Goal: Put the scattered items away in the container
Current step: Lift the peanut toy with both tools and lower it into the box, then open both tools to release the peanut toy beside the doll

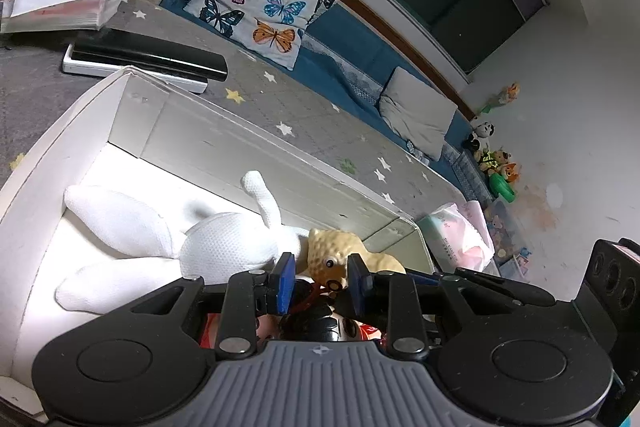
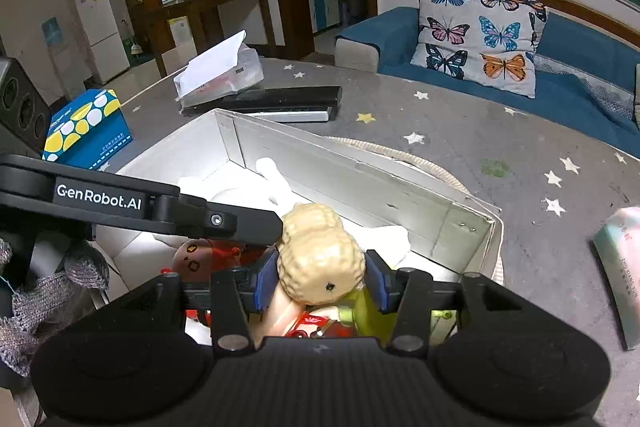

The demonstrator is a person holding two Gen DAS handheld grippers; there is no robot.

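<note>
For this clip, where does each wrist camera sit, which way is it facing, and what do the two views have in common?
Left wrist: behind the left gripper, looking into the white box toward the sofa and window; only its own fingers show.
Right wrist: behind the right gripper, facing the box and kitchen side; the left gripper's arm crosses at left.
Shared: the box, white plush rabbit, yellow peanut toy, butterfly pillow.

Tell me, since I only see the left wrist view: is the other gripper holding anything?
Observer: Yes. The right gripper is shut on the peanut toy, over the container.
Operator: Is there anything nearby that I'm missing?
Observer: A blue dotted tissue box stands near the container, apart from it.
Operator: And further back?
Observer: A white fridge stands by the far wall.
</note>
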